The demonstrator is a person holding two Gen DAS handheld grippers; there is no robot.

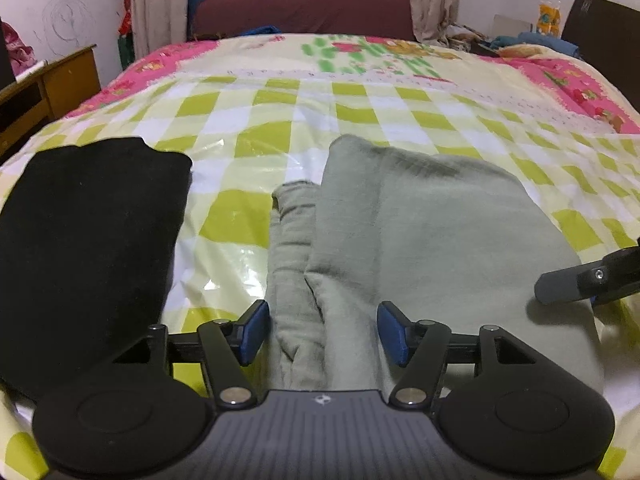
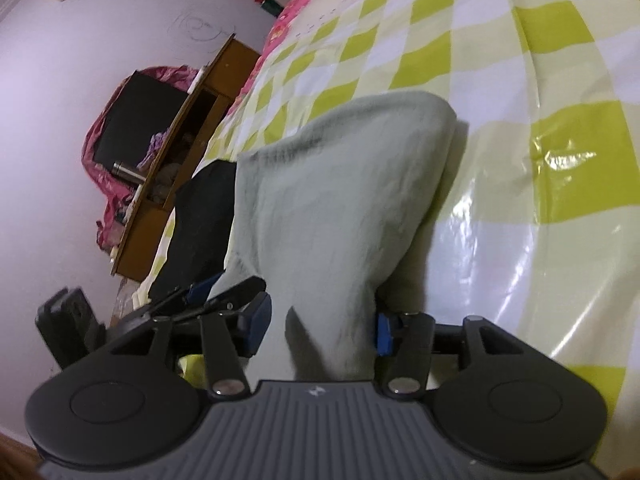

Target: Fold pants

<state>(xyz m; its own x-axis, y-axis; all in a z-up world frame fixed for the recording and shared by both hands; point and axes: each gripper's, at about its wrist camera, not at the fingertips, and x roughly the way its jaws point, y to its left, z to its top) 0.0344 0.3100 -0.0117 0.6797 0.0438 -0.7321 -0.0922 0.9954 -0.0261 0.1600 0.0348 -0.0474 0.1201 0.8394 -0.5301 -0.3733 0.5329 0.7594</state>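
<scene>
Your pale grey-green folded cotton pants [image 1: 420, 232] lie on the near part of the bed [image 1: 360, 112], whose glossy yellow-green and white checked cover stretches bare toward the far pink-bordered end, so you have open room ahead and to the right. To the left, a folded black garment [image 1: 88, 240] sits close beside the pants with a strip of cover between them.

Your left gripper [image 1: 324, 332] stands open, its blue pads either side of the pants' rumpled left edge without pressing it. Your right gripper [image 2: 320, 326] is also parted around a raised fold of the cloth; whether its right pad touches is hard to tell through the blur.

The pants' near edge is hidden under both grippers. No readable writing shows.
</scene>
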